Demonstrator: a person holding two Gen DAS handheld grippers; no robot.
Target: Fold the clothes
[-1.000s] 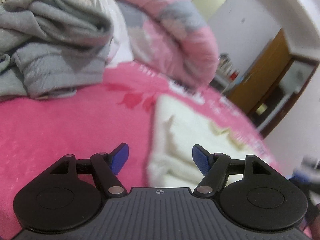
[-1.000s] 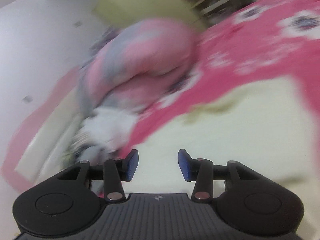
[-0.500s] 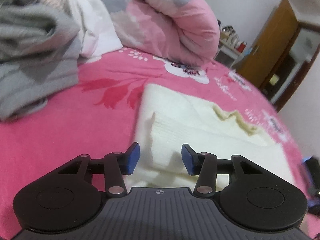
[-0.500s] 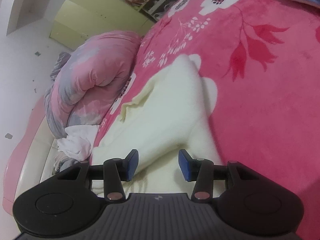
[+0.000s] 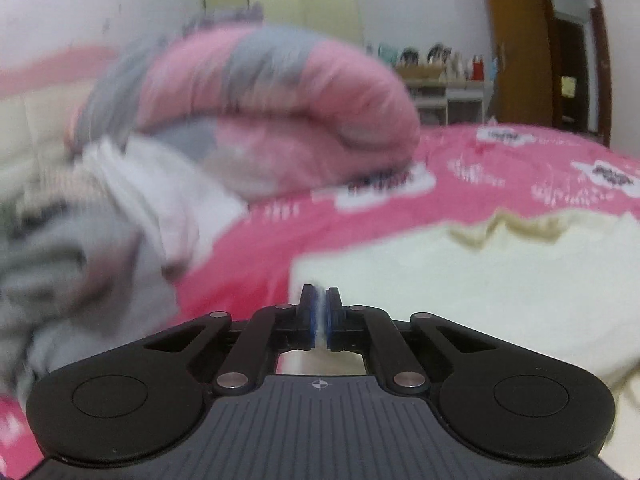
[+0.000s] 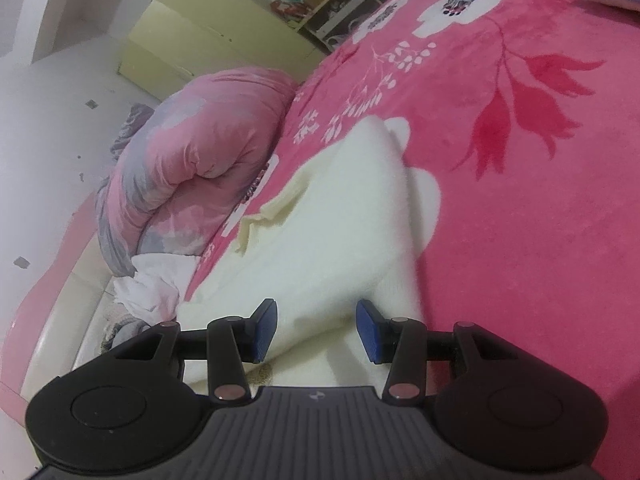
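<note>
A cream knitted garment (image 6: 340, 224) lies partly folded on the pink flowered bedspread (image 6: 540, 240). In the left wrist view it (image 5: 460, 280) spreads to the right. My left gripper (image 5: 319, 312) is shut at the garment's near left corner, and a thin strip of pale cloth seems pinched between the blue pads. My right gripper (image 6: 316, 326) is open, its jaws on either side of a raised fold at the garment's near edge.
A rolled pink and grey quilt (image 5: 280, 120) lies at the head of the bed. A pile of grey and white clothes (image 5: 80, 240) sits left of the garment. A wooden door (image 5: 516, 40) and shelves (image 5: 440, 80) stand beyond the bed.
My left gripper has closed from open and dropped low to the garment's corner, with its view swung toward the quilt. My right gripper has stayed open over the fold.
</note>
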